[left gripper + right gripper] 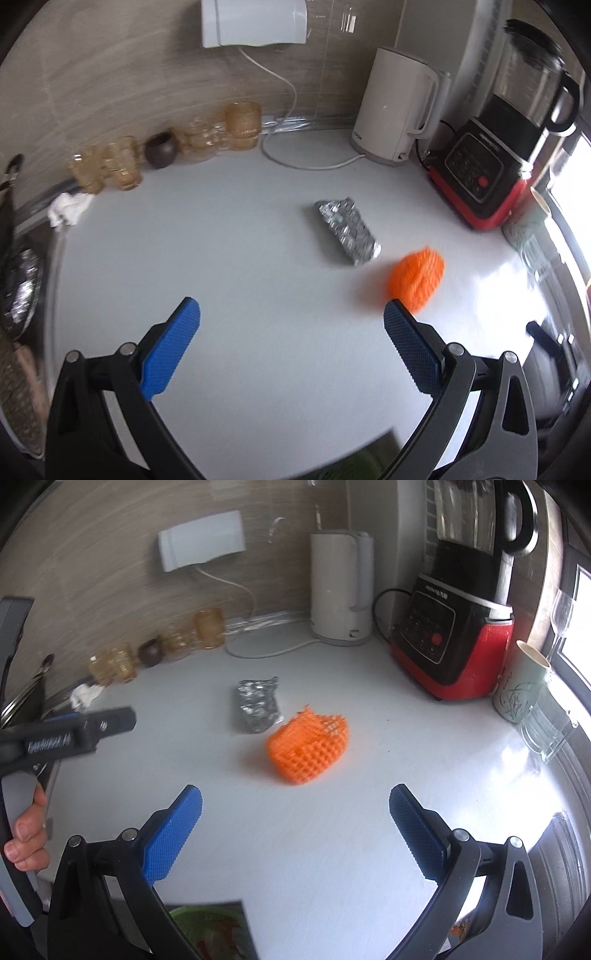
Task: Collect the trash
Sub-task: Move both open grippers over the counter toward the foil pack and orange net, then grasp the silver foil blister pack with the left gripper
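**A:** Right wrist view: left gripper (122,718) at the countertop's (332,849) left edge, spread or not?

**B:** Spread in its own view, holding nothing. Foil wad (257,706) mid-counter, orange mesh net (308,747) beside it; right gripper (295,805) spread, empty, facing the net, presumably next.

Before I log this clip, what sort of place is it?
Most likely a home kitchen counter. A white electric kettle and a red-and-black blender stand against the tiled wall, with amber glasses lined along it. Crumpled foil and orange mesh lie on the worktop.
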Demonstrator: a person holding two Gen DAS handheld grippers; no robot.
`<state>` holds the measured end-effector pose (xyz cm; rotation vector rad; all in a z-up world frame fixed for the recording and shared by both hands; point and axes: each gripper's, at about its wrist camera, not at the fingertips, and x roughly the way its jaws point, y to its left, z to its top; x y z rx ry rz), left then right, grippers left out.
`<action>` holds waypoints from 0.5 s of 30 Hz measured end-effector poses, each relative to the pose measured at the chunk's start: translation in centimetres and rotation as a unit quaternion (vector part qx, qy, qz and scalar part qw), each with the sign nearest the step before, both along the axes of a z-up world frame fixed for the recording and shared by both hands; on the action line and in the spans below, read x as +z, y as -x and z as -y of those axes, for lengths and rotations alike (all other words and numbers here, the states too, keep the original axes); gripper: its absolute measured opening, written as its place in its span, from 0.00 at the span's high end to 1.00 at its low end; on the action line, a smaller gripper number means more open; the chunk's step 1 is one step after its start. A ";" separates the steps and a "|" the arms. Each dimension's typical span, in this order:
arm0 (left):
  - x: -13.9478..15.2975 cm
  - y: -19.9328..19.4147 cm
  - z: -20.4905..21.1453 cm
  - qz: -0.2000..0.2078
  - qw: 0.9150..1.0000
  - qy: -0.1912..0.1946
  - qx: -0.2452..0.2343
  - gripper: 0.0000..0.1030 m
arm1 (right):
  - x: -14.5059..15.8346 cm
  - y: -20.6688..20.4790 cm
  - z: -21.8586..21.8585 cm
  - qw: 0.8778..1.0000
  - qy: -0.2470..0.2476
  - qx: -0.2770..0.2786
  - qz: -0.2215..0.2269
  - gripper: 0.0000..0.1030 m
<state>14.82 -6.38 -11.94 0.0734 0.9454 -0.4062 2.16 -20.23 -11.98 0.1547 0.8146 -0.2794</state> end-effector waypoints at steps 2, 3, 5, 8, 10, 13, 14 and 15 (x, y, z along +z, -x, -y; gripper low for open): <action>-0.6 -1.7 1.5 -0.002 1.000 -0.001 0.003 0.07 | -0.9 -1.3 1.0 1.000 -0.003 -0.013 -0.005 0.02; -1.1 -2.6 2.3 -0.005 1.000 -0.003 0.004 0.07 | -1.3 -1.8 1.4 1.000 -0.005 -0.019 -0.007 0.02; -2.1 -4.3 4.1 -0.015 1.000 -0.006 0.004 0.07 | -2.3 -2.9 2.5 0.999 -0.014 -0.029 -0.011 0.02; -4.0 -6.7 6.6 -0.035 0.999 -0.012 0.010 0.07 | -3.7 -4.5 3.7 0.999 -0.023 -0.043 -0.019 0.02; -5.0 -7.9 7.6 -0.044 0.999 -0.012 0.015 0.07 | -4.5 -5.4 4.1 0.998 -0.020 -0.050 -0.025 0.02; -7.0 -10.0 9.2 -0.066 0.997 -0.009 0.029 0.07 | -5.1 -6.3 4.6 0.998 -0.024 -0.053 -0.026 0.02; -7.5 -10.5 9.7 -0.069 0.997 -0.010 0.034 0.07 | -5.2 -6.5 4.7 0.998 -0.025 -0.054 -0.025 0.02; -7.9 -10.8 10.0 -0.071 0.997 -0.012 0.037 0.07 | -5.3 -6.6 4.8 0.998 -0.026 -0.055 -0.023 0.02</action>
